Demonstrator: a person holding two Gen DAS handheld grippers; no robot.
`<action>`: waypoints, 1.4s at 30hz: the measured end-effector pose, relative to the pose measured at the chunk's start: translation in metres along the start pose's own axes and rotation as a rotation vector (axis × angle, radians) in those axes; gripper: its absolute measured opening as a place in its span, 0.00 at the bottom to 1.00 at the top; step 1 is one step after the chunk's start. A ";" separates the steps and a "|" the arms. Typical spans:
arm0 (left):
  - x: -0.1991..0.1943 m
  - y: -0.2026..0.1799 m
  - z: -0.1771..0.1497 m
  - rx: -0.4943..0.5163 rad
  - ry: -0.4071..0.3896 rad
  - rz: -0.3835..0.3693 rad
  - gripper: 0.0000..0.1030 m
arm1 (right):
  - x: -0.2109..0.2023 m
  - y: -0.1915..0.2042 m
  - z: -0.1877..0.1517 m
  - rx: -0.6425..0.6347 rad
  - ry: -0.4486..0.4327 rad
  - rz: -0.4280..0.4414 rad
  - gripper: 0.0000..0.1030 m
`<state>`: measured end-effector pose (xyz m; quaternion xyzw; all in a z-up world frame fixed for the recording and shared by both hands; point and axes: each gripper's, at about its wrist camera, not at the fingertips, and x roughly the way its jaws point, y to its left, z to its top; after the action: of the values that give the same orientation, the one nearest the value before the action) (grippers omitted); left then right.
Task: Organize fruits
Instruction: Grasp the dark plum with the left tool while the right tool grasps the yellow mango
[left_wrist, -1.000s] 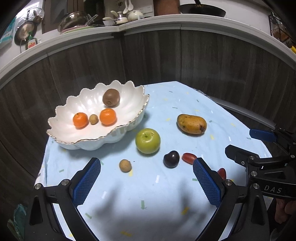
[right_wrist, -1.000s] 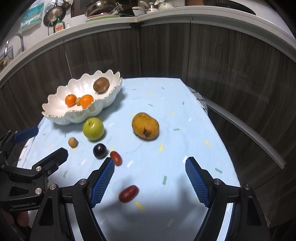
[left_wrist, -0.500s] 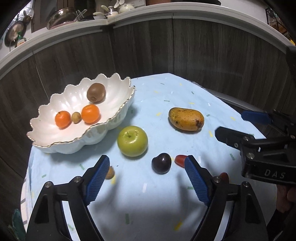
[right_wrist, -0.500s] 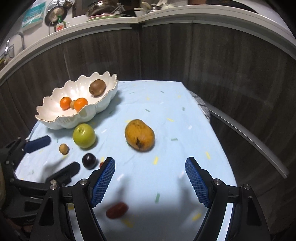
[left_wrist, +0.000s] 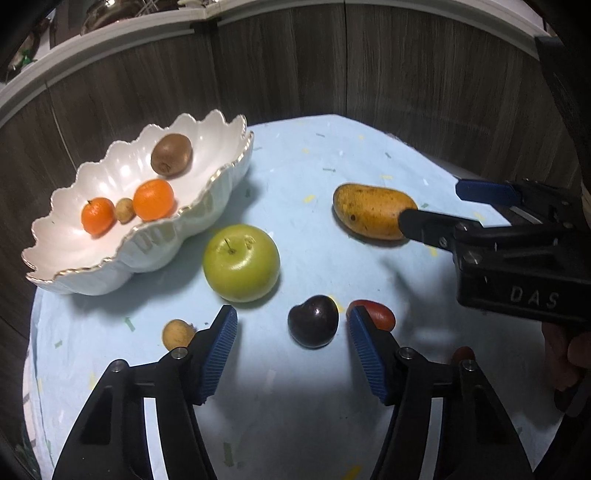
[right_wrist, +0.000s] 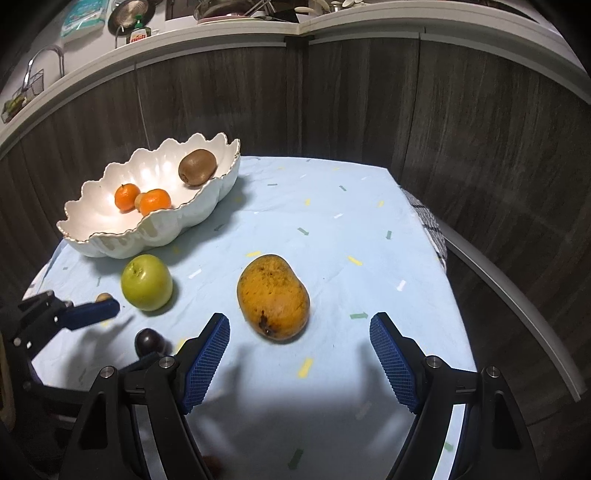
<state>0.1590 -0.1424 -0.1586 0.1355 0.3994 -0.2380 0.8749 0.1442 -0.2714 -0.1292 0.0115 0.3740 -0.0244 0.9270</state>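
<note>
The left gripper (left_wrist: 291, 345), ribbed blue pads on black fingers, is closing with the glossy dark plum (left_wrist: 313, 320) just ahead between its tips, untouched. The right gripper (right_wrist: 300, 356) stands wide before the speckled, oval mango (right_wrist: 273, 296). A smooth green apple (left_wrist: 241, 261) sits beside the scalloped white bowl (left_wrist: 155, 247) on the pale blue cloth-covered surface (left_wrist: 332, 155).
</note>
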 end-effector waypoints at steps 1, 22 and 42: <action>0.001 -0.001 0.000 -0.002 0.003 -0.001 0.57 | 0.002 -0.001 0.000 0.003 0.002 0.005 0.77; 0.009 0.005 0.003 -0.041 0.034 -0.082 0.30 | 0.044 0.010 0.012 -0.018 0.070 0.089 0.62; -0.005 0.014 0.005 -0.057 0.019 -0.061 0.27 | 0.031 0.013 0.013 0.000 0.073 0.114 0.49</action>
<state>0.1663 -0.1311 -0.1510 0.1004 0.4185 -0.2519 0.8668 0.1761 -0.2605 -0.1408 0.0338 0.4061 0.0291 0.9127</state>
